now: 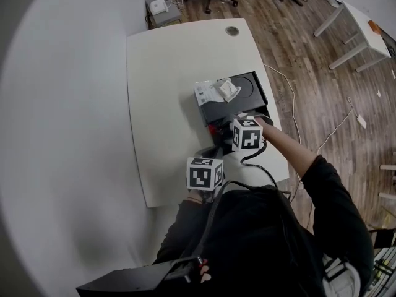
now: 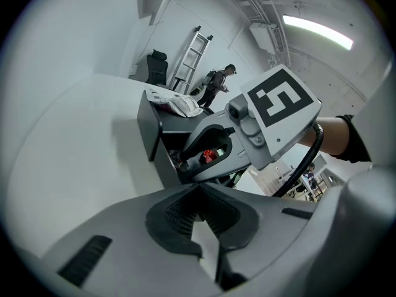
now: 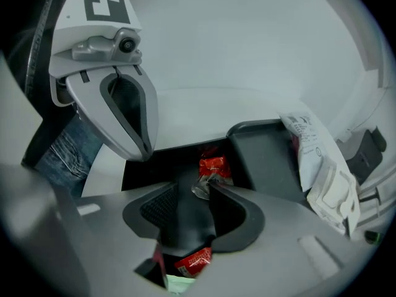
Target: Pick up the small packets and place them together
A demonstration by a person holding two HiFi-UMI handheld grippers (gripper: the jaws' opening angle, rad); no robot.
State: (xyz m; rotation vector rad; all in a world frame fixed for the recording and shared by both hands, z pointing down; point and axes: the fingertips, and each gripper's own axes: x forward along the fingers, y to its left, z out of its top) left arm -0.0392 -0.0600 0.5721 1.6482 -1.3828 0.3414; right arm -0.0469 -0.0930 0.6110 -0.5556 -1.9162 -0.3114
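Left gripper view: left tool narrow, tips together, nothing between. White surface beneath, black tray ahead.

Right gripper view: right tool wide, gap empty. Red packet in tray just beyond tips, crinkled end at one tip. Second red packet under tool. White pouches off to tool's right.

Head view: both tools at tray's near edge, right tool ahead of left.

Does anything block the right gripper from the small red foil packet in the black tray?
Nothing visible does. The right gripper hangs, jaws apart, just above the small red foil packet in the black plastic tray; the left gripper is off to one side.
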